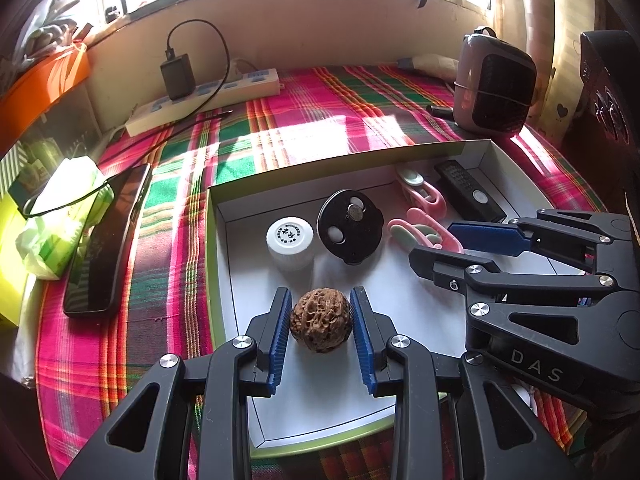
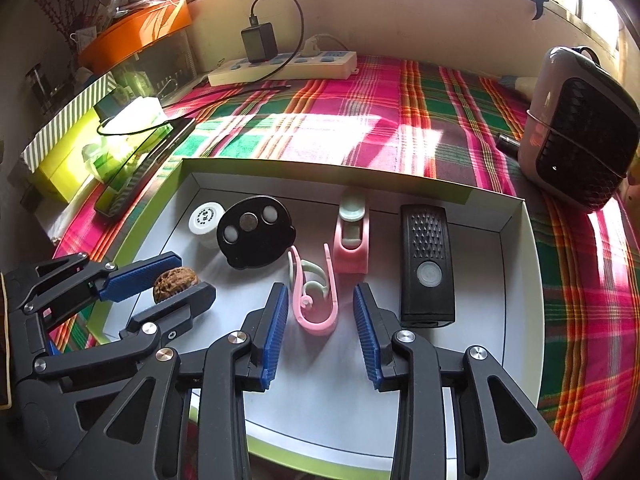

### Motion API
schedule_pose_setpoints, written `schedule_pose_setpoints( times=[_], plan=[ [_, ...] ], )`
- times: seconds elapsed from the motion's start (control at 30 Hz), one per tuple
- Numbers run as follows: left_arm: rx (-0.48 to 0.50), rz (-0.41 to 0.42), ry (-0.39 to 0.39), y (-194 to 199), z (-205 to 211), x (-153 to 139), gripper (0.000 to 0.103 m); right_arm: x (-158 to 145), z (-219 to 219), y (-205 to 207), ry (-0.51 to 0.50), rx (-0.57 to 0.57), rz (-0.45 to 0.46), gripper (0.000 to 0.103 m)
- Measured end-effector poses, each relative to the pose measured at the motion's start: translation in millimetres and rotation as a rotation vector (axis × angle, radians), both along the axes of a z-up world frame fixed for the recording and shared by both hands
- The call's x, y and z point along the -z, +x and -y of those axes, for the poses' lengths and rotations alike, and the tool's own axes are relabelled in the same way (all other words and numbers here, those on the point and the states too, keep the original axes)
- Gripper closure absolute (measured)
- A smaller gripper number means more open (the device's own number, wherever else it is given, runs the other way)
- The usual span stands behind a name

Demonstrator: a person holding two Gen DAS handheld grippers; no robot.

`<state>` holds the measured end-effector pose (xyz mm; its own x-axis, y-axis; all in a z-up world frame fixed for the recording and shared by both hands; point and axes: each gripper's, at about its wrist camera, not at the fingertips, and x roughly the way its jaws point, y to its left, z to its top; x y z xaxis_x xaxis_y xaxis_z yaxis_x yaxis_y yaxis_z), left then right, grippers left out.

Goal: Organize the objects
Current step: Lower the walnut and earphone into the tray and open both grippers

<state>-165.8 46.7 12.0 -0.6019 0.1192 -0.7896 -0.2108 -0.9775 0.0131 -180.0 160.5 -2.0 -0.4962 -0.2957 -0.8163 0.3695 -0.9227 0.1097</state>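
Observation:
A white shallow box (image 1: 224, 216) (image 2: 516, 224) lies on a plaid cloth. In it are a brown walnut (image 1: 320, 320) (image 2: 175, 281), a white bottle (image 1: 290, 240) (image 2: 206, 220), a black round holder (image 1: 349, 226) (image 2: 256, 236), two pink clips (image 1: 424, 194) (image 2: 316, 292) (image 2: 352, 242) and a black remote (image 1: 468, 192) (image 2: 427, 268). My left gripper (image 1: 320, 312) (image 2: 192, 274) has its jaws on either side of the walnut, with small gaps showing. My right gripper (image 2: 320, 304) (image 1: 432, 244) is open and empty, just before the nearer pink clip.
A black phone (image 1: 106, 240) leans on a green tissue pack (image 1: 60, 216) left of the box. A white power strip (image 1: 200, 100) with a charger lies at the back. A small heater (image 1: 494, 88) (image 2: 580, 132) stands at the back right.

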Motion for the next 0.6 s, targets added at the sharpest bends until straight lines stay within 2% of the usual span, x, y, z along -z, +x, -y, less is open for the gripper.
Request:
schedule_pose_setpoints(
  times=[0.27, 0.6],
  plan=[
    [-0.011, 0.003, 0.025, 7.6, 1.8, -3.5, 0.073, -4.7, -7.9, 8.7, -0.038, 0.021, -0.002, 0.06],
    [-0.014, -0.028, 0.052, 26.6, 2.5, -18.4, 0.072, -17.5, -17.5, 28.6, -0.095, 0.048, -0.026, 0.059]
  ],
)
